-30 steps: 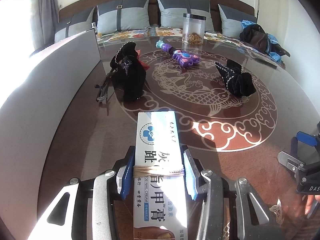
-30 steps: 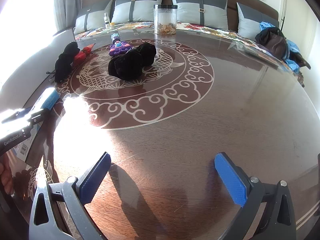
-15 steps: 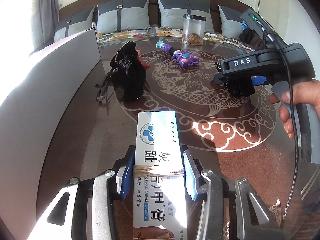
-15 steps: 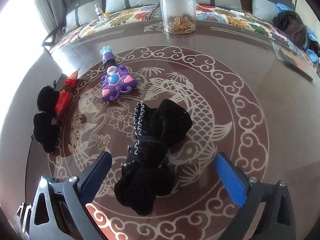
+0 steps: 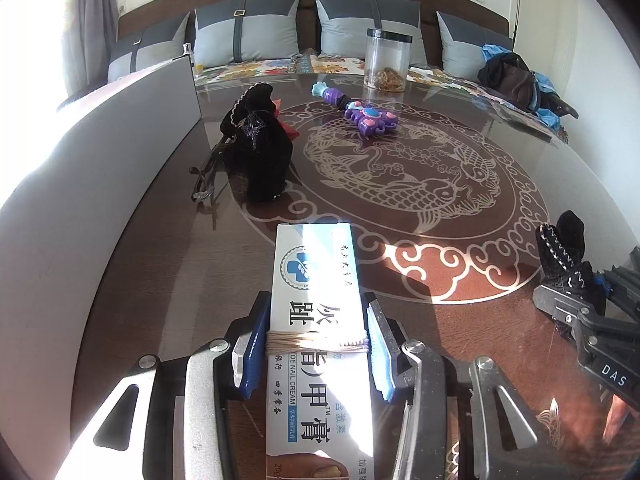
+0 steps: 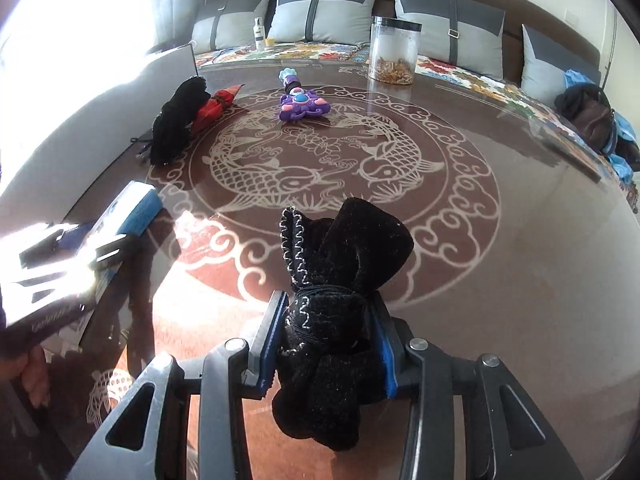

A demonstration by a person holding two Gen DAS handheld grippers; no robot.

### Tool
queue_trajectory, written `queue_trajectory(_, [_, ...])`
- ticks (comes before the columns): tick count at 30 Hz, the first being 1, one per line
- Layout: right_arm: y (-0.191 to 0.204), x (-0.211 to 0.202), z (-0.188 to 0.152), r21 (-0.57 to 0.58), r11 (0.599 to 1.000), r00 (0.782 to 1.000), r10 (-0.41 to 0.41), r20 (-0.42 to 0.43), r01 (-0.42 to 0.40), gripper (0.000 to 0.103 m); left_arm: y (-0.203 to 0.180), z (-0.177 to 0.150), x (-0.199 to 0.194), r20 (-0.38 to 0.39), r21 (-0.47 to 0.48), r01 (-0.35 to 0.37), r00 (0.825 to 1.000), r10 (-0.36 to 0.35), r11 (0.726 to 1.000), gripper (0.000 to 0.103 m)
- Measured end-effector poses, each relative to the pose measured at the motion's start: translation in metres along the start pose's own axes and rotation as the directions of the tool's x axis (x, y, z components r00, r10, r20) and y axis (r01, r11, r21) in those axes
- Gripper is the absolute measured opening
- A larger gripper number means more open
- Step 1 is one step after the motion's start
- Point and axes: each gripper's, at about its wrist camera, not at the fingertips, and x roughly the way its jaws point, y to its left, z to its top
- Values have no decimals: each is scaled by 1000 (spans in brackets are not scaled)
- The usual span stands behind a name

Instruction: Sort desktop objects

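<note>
Dark surface (image 6: 520, 280) with fish inlay, sofa behind. Left gripper (image 5: 316, 344) fingers clamp cream box (image 5: 316, 280), near edge of inlay. Right gripper (image 6: 330, 344) fingers just closed on black pouch (image 6: 340, 280), near side of inlay. Second pouch (image 5: 256, 152) and purple toy (image 5: 370, 116) on inlay's far side; jar (image 6: 394, 50) beyond, contents unclear.

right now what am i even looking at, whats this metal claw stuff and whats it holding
These are two hand-held grippers, each carrying a fisheye camera looking along its fingers; a person works them. The left gripper is shut on a white cream box. The right gripper has just been closing and now pinches a black velvet pouch. On the brown table lie another black pouch, a purple toy and a clear jar.
</note>
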Motion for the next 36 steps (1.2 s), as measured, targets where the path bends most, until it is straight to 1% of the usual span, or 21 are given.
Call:
queue_trajectory(1, [-1,-5,-7,11,1000,1000,-11,9,11,45,0,1,0,-8,12,4,1000,-4,1000,44])
queue_trajectory(2, [-2,-8,-12,22,1000,1000,-19,14,19,52,-1,3,0,-23,32,0,1000,0,999,49])
queue_trajectory(3, [-4,-8,-15,32,999,999,-31,9,31,73,-2,5,1,-43,42,-10,999,12,999,55])
queue_trajectory(4, [-8,-6,-16,48,998,999,-44,-1,44,86,1,7,3,-69,42,-20,997,23,999,75])
queue_trajectory(5, [-13,-5,-16,65,997,999,-44,0,44,88,3,7,5,-88,39,-32,996,35,999,87])
queue_trajectory(6, [-13,-5,-16,64,997,999,-44,6,44,89,8,7,7,-96,30,-38,994,41,999,90])
queue_trajectory(7, [-14,-4,-15,58,997,999,-49,3,49,93,13,6,8,-99,11,-27,995,28,1000,93])
queue_trajectory(8, [-14,-3,-16,60,997,999,-48,-3,49,96,17,4,8,-92,-6,-15,996,14,1000,94])
queue_trajectory(9, [-14,-3,-16,61,997,999,-49,-9,50,100,16,2,8,-83,5,-24,996,25,1000,96])
queue_trajectory(10, [-16,-2,-16,64,997,999,-46,-12,47,102,17,0,9,-73,-4,-36,997,36,999,101])
queue_trajectory(11, [-17,-2,-16,65,997,999,-42,-14,42,103,19,-1,8,-64,-23,-34,997,32,999,101])
queue_trajectory(12, [-17,-2,-16,64,997,999,-43,-14,44,103,17,-1,9,-66,-12,-44,997,43,999,103])
queue_trajectory(13, [-17,-2,-17,64,997,999,-43,-14,44,103,17,-1,9,-68,-21,-51,996,49,999,103])
queue_trajectory(36, [-17,-2,-17,66,997,999,-49,-12,50,103,18,-1,10,-64,-26,-51,997,49,998,103])
